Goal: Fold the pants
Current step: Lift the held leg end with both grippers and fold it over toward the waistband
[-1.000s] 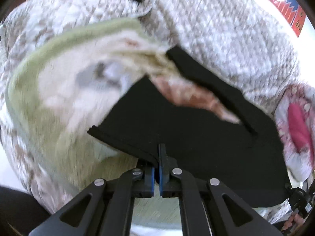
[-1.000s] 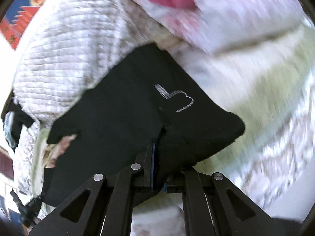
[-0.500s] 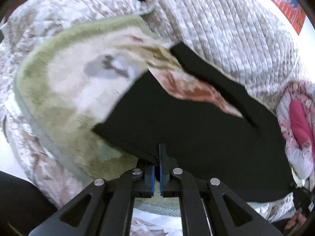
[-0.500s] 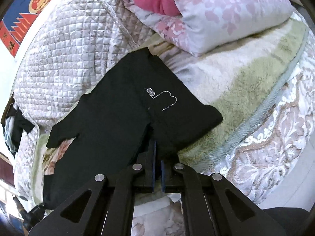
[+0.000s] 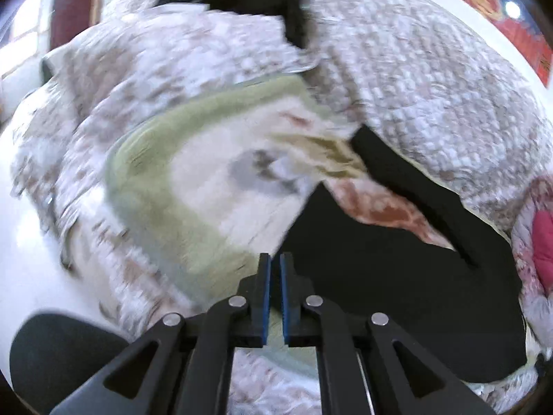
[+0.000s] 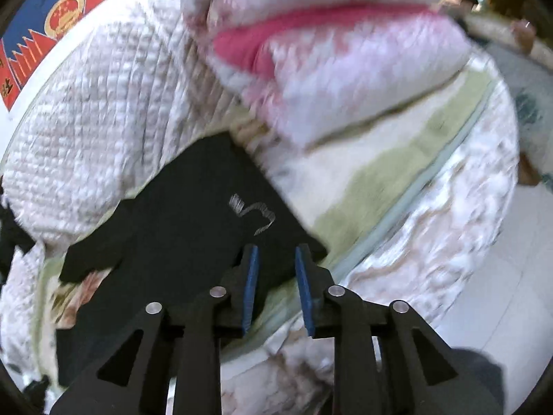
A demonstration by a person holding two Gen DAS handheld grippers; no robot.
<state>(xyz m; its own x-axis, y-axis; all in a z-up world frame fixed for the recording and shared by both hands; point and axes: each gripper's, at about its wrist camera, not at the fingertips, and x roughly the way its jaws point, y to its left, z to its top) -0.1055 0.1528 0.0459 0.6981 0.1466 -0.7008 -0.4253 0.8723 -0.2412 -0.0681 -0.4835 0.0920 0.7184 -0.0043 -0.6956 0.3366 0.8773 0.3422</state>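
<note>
Bedding fills both views: a quilted coverlet (image 5: 432, 79) behind, a green-bordered plush blanket (image 5: 193, 186) beneath, with the black pants (image 5: 380, 276) spread flat on that blanket. Left of the pants' near edge, the left gripper (image 5: 273, 263) hangs with jaws almost closed, a narrow slit between the blue pads, holding nothing. At the pants' right corner, near the white stitched mark (image 6: 254, 214), the right gripper (image 6: 274, 256) stands parted and empty; a pink-flowered pillow (image 6: 345, 79) lies beyond. Suggested technique: regrip matching hem corners, lift evenly, keep the cloth taut.
</note>
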